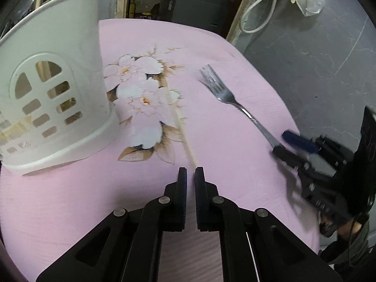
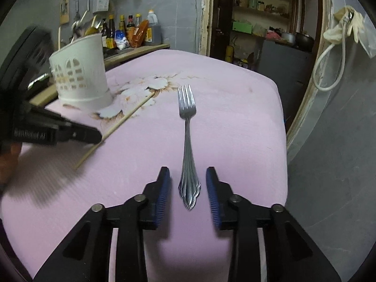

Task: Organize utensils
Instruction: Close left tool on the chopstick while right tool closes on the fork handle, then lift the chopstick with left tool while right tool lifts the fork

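Note:
A steel fork (image 2: 187,138) lies on the pink cloth, handle towards me; it also shows in the left wrist view (image 1: 235,103). My right gripper (image 2: 188,176) is open, its jaws either side of the fork's handle end, not touching it. In the left wrist view the right gripper (image 1: 285,144) sits at the handle end. A wooden chopstick (image 1: 181,129) lies on the cloth. My left gripper (image 1: 190,172) is nearly shut, its narrow gap at the chopstick's near end; whether it grips the stick is unclear. In the right wrist view the left gripper (image 2: 94,135) meets the chopstick (image 2: 122,122).
A white perforated utensil holder (image 1: 54,80) stands upright at the left on the pink floral cloth (image 1: 235,58), also in the right wrist view (image 2: 80,75). The cloth's edge drops to a grey floor on the right. Bottles and shelves stand behind.

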`<state>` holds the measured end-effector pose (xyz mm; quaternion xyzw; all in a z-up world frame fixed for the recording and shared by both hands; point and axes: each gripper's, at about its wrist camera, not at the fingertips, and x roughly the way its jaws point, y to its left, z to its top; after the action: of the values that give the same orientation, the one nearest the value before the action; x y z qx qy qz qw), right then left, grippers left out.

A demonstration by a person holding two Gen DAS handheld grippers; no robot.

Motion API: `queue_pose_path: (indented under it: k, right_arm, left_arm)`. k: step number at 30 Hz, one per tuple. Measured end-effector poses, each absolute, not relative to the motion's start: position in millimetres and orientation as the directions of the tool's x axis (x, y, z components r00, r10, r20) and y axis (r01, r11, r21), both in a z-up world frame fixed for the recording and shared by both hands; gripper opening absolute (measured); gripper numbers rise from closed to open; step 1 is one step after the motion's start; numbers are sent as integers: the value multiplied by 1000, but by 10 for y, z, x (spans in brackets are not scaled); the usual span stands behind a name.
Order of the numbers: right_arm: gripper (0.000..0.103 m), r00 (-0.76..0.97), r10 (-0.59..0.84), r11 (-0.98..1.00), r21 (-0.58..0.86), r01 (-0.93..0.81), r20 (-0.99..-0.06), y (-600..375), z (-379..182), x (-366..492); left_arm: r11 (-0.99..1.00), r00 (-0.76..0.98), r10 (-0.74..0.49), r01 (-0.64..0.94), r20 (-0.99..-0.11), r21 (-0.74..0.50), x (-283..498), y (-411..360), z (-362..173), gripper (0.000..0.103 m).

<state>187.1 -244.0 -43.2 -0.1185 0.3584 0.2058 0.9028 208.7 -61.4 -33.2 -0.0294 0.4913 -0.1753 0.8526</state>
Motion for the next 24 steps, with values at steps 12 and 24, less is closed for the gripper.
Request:
queue_pose_path:
  k: [12,24]
  right_arm:
    - [30,610,305,862,-62,-504,-731,-2299,-367,2348]
    - [32,591,274,834,-118,-539,-758,-2165,-448,2448]
  left_arm:
    - [946,485,-311,236,-817,-220,2421,-729,-287,5]
    - [949,450,-308,210,-838,-236,2713,-739,-418,5]
